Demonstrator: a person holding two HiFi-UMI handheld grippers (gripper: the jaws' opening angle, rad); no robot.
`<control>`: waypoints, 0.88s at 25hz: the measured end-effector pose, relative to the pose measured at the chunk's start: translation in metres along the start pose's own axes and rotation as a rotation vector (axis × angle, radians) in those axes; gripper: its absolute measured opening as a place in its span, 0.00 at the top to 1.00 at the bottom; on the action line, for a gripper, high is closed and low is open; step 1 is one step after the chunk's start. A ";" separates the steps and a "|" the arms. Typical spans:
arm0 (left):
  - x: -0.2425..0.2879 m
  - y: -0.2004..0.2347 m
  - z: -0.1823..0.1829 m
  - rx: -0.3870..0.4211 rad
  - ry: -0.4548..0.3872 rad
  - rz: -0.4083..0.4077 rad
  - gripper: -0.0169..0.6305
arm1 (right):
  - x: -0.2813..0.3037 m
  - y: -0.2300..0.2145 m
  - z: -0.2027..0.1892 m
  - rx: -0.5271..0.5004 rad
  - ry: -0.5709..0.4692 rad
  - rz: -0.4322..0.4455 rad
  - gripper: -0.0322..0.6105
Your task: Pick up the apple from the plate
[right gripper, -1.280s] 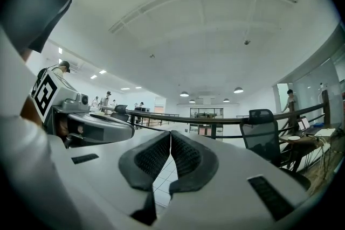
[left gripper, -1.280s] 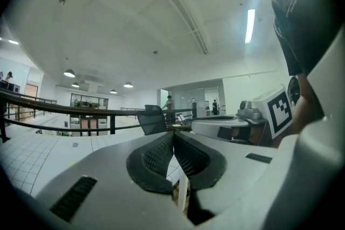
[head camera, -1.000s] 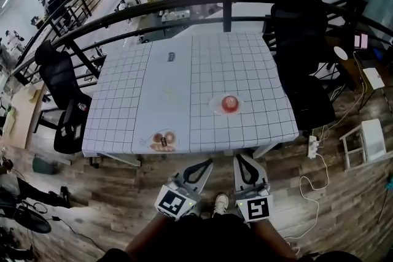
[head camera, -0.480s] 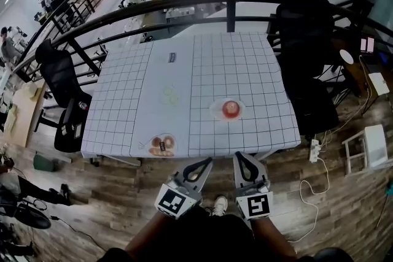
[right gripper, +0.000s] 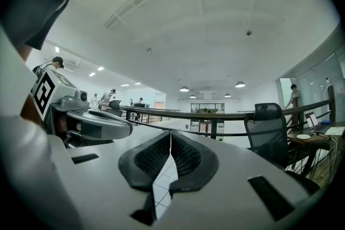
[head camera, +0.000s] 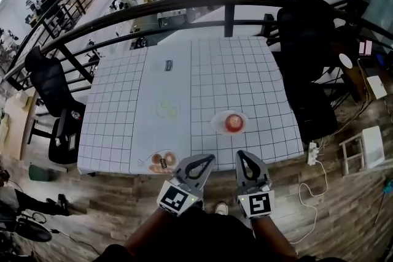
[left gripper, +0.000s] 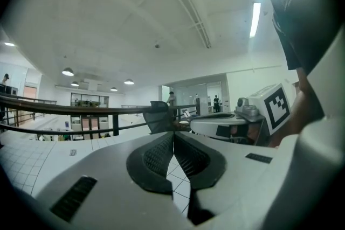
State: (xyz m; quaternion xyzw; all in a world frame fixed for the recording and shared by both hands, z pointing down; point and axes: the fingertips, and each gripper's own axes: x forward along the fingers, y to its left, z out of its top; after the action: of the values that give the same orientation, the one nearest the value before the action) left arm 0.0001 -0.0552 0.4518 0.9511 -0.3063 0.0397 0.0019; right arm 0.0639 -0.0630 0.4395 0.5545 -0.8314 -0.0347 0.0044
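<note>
On left gripper, fingers closed, ribbed pads meeting at the tips, nothing held, only gridded cloth visible through the slit lower down. On right gripper, same: fingers shut tip to tip, empty. Both grippers level, side by side, pointing at the near edge of the worktop; tips at that edge, over it or just short, cannot tell from the head view. Marker cubes at the rear of each, close to the person's body. Red apple sitting on a small pale plate, right half of the worktop, near the front edge, ahead of the right gripper and apart from both grippers. Not touched. Left of that, at the front edge, just ahead of the left gripper: second small plate with brown items, too small to identify. Faint greenish rings mid-worktop, unclear what. Small dark tag farther back. White cloth with dark grid over the whole worktop. Black office chair at the left side, another black chair at the far right corner. Dark railing curving behind the worktop. Wood floor all round; white power strip with cable to the right, white side stand beyond it.
</note>
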 end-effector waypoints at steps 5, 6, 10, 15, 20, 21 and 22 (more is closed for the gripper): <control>0.015 0.029 -0.005 -0.001 0.001 -0.039 0.94 | 0.029 -0.002 -0.010 -0.010 0.030 -0.017 0.91; 0.017 0.034 -0.006 -0.002 -0.001 -0.048 0.94 | 0.034 -0.002 -0.012 -0.015 0.036 -0.024 0.91; 0.025 0.053 -0.012 -0.020 0.002 -0.081 0.94 | 0.049 -0.005 -0.021 -0.036 0.067 -0.057 0.91; 0.036 0.068 -0.018 -0.020 0.001 -0.122 0.94 | 0.060 -0.007 -0.021 -0.035 0.060 -0.107 0.91; 0.052 0.076 -0.030 -0.042 0.022 -0.102 0.94 | 0.063 -0.024 -0.034 -0.029 0.095 -0.116 0.91; 0.057 0.076 -0.031 -0.051 0.028 -0.097 0.94 | 0.065 -0.029 -0.037 -0.027 0.105 -0.110 0.91; 0.061 0.076 -0.034 -0.056 0.037 -0.094 0.94 | 0.066 -0.033 -0.040 -0.029 0.118 -0.101 0.91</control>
State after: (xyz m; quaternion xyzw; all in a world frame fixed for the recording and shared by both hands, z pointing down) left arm 0.0031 -0.1515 0.4892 0.9632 -0.2619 0.0485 0.0360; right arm 0.0705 -0.1389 0.4757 0.5967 -0.8001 -0.0142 0.0597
